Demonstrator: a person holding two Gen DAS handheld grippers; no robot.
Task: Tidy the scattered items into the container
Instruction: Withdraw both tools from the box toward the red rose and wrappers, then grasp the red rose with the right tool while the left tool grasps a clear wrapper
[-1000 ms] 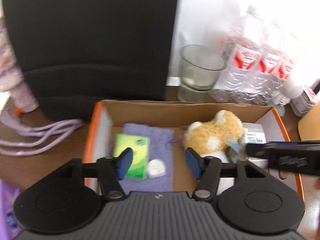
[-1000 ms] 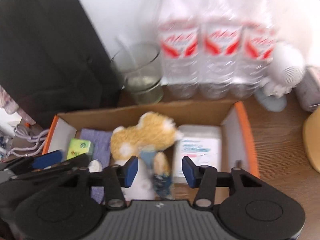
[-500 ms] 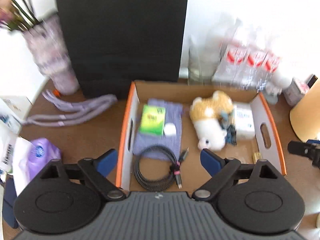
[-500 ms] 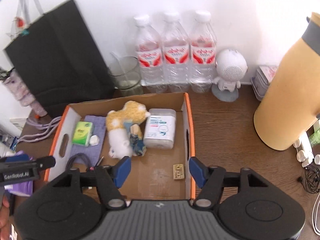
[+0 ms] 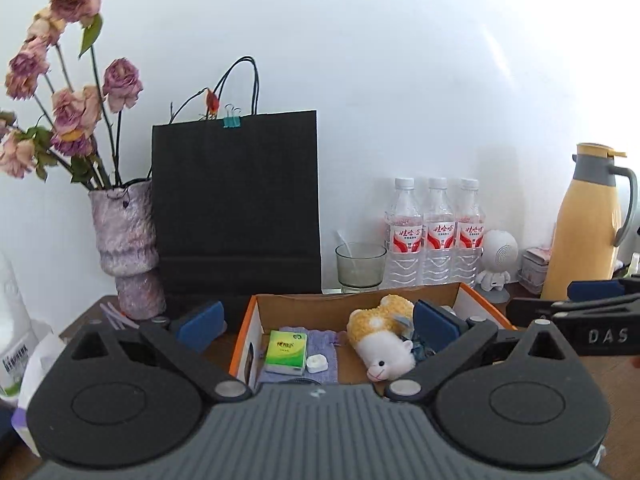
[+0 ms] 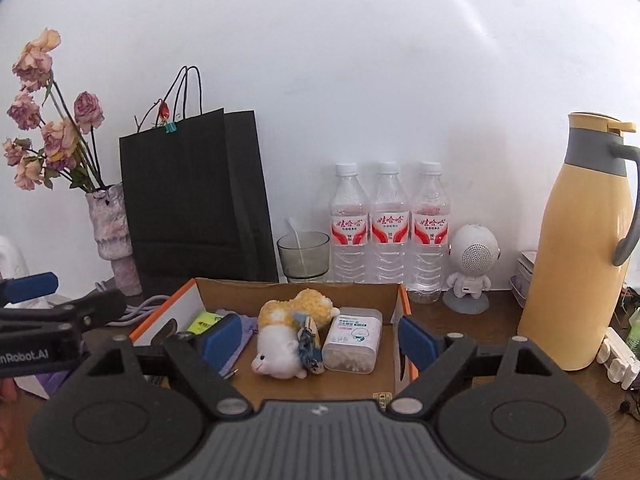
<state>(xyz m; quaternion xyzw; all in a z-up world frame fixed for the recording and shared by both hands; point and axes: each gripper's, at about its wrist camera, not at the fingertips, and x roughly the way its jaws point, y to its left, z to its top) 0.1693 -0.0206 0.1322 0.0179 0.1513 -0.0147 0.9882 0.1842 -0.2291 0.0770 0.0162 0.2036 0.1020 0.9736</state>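
A cardboard box (image 6: 298, 286) is seen just ahead of both tools on a wooden desk. The left gripper (image 5: 316, 326) and the right gripper (image 6: 318, 338) are held empty, their jaws opening wide with nothing clamped. Inside the box, beyond the fingertips, a plush toy (image 6: 290, 330), a clear tub (image 6: 354, 344), a green tissue pack (image 5: 287, 351) and a purple pouch (image 5: 324, 338) are gathered. Three water bottles (image 6: 388, 228) are lined up behind.
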